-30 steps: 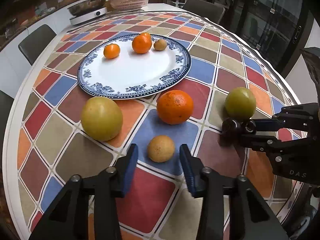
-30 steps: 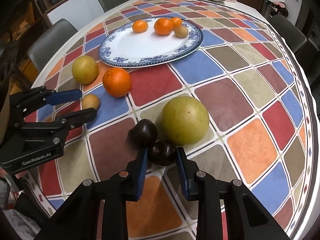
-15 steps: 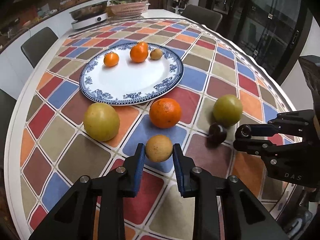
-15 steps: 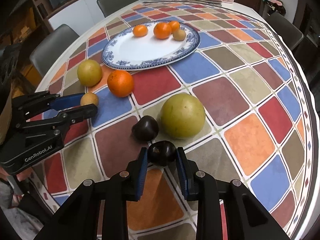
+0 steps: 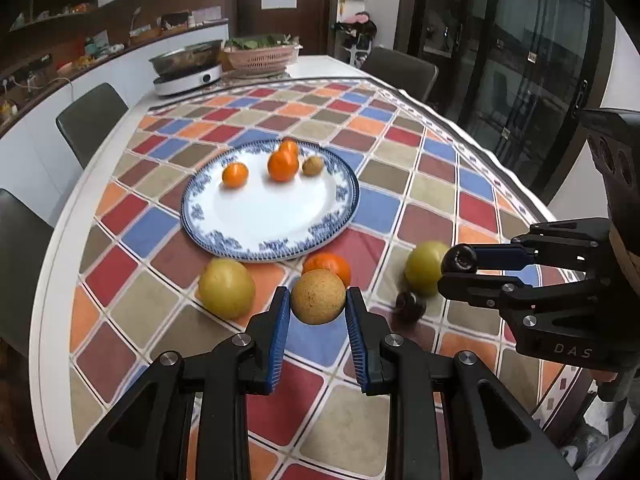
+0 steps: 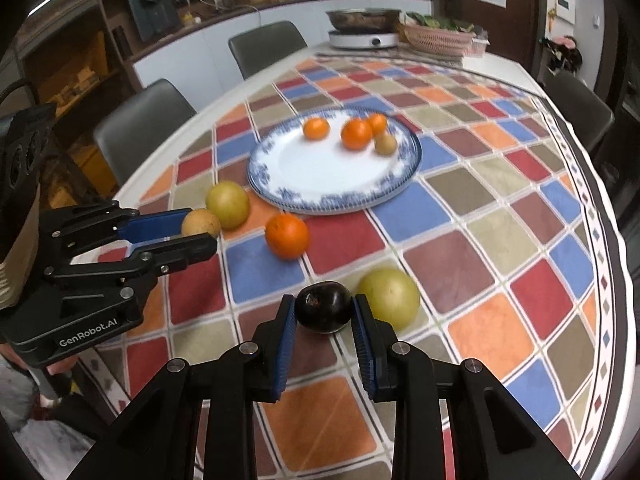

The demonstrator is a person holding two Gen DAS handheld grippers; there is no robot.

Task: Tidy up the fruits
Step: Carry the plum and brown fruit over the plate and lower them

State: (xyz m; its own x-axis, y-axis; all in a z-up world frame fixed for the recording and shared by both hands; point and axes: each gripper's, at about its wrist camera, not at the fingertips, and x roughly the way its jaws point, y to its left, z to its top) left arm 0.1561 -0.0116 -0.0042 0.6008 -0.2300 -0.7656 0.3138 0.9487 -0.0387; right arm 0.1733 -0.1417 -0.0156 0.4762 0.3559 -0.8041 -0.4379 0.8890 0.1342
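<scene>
My left gripper is shut on a small tan round fruit and holds it above the table; it also shows in the right wrist view. My right gripper is shut on a dark plum, lifted off the cloth; it shows in the left wrist view. The blue-rimmed white plate holds three small oranges and a small brown fruit. On the cloth lie an orange, two yellow-green fruits and a second plum.
A round table with a checkered cloth. At the far end stand a cooker with a pan and a pink basket. Grey chairs stand around the table edge.
Both grippers closed on their fruits and lifted them: the left raised the tan fruit, the right raised the plum. Both views have risen and pulled back.
</scene>
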